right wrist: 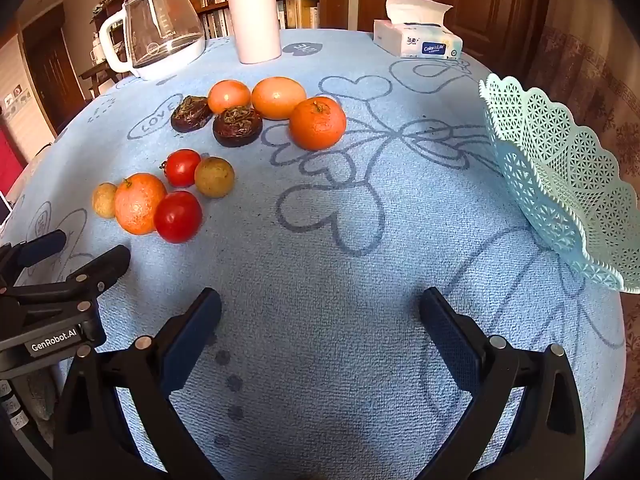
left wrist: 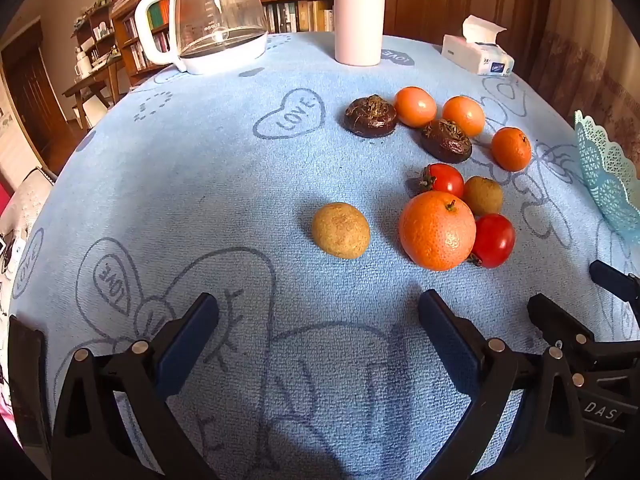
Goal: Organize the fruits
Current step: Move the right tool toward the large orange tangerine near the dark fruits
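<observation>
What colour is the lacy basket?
The basket is pale mint green, seen best in the right wrist view.

Orange mandarins [right wrist: 317,123], glossy red tomatoes [right wrist: 178,216] and dull tan-brown round fruits [right wrist: 214,177] lie on a pale blue cloth [right wrist: 360,280] printed with grey-blue hearts and "LOVE". A mint-green lattice plastic basket [right wrist: 568,184] and a plain white cylindrical flask [right wrist: 256,16] share it.

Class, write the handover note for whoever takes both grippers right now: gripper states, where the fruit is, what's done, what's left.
Left gripper: open, empty, hovering before the fruit.
Right gripper: open, empty, over bare blue tablecloth.
Fruit: all loose on the cloth, including the large orange, two red tomatoes, two tan round fruits and two dark brown bulbs.
Pale green lattice basket: at right, no fruit seen inside.
Done: nothing. Left: everything.
</observation>
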`<action>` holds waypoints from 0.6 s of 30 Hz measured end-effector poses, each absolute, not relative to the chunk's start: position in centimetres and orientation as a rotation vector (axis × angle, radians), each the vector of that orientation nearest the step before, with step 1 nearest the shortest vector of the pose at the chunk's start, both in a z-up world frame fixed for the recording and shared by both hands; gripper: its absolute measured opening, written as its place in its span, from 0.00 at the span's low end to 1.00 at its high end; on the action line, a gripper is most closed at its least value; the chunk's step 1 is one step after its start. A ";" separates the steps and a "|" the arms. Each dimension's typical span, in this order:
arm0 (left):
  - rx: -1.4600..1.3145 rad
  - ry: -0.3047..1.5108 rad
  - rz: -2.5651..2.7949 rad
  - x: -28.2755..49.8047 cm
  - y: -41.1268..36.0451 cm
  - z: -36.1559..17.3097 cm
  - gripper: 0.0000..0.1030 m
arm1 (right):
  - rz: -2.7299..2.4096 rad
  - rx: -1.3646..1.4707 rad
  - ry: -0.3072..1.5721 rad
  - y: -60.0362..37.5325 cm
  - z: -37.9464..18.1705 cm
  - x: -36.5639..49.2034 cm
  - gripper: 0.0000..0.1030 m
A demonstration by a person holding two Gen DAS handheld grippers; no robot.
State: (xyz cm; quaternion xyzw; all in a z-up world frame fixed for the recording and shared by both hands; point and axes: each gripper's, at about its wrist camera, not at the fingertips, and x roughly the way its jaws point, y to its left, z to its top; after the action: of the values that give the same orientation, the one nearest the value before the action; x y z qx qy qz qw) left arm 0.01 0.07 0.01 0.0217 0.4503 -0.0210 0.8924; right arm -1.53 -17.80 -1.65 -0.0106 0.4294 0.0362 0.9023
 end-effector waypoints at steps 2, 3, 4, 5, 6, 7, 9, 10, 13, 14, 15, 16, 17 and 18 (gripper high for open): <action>0.051 0.929 -0.041 0.0 0.0 0.0 0.95 | 0.074 -0.022 0.888 -17.8 -1.6 -1.5 0.98; 0.049 0.931 -0.041 0.0 0.1 0.0 0.95 | 0.073 -0.021 0.887 -17.8 -1.6 -1.5 0.98; 0.049 0.930 -0.041 0.0 0.1 0.0 0.95 | 0.078 -0.016 0.891 -17.9 -1.6 -1.4 0.98; 0.049 0.930 -0.042 0.0 0.1 0.0 0.95 | 0.081 -0.014 0.893 -18.0 -1.6 -1.4 0.98; 0.046 0.930 -0.044 0.0 0.1 0.0 0.95 | 0.082 -0.015 0.892 -18.0 -1.6 -1.3 0.98; 0.041 0.929 -0.048 0.0 0.2 0.1 0.95 | 0.083 -0.015 0.892 -18.0 -1.6 -1.3 0.98; 0.022 0.924 -0.061 -0.1 0.4 0.2 0.95 | 0.087 -0.014 0.892 -17.9 -1.9 -1.4 0.98; 0.010 0.922 -0.068 -0.1 0.6 0.4 0.95 | 0.090 -0.012 0.891 -17.9 -2.0 -1.2 0.98; -0.021 0.916 -0.089 -0.2 0.9 0.6 0.95 | 0.100 0.001 0.881 -18.0 -1.8 -1.7 0.98; -0.025 0.916 -0.095 -0.1 0.9 0.7 0.95 | 0.104 0.008 0.878 -18.0 -1.8 -1.7 0.98; -0.033 0.916 -0.104 -0.2 1.4 0.6 0.95 | 0.112 0.016 0.879 -18.2 -1.6 -1.5 0.98; -0.039 0.916 -0.109 -0.1 1.4 0.7 0.95 | 0.116 0.023 0.878 -18.3 -1.6 -1.6 0.98; -0.044 0.916 -0.114 -0.2 1.3 0.9 0.95 | 0.119 0.027 0.877 -18.3 -1.6 -1.6 0.98; -0.048 0.915 -0.119 -0.2 1.3 1.0 0.95 | 0.122 0.032 0.875 -18.3 -1.6 -1.7 0.98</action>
State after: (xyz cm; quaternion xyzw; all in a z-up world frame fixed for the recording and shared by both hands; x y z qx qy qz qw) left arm -0.24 1.26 0.98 -0.0230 0.4415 -0.0576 0.8951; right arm -1.68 -18.35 -1.57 0.0155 0.4234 0.0589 0.9039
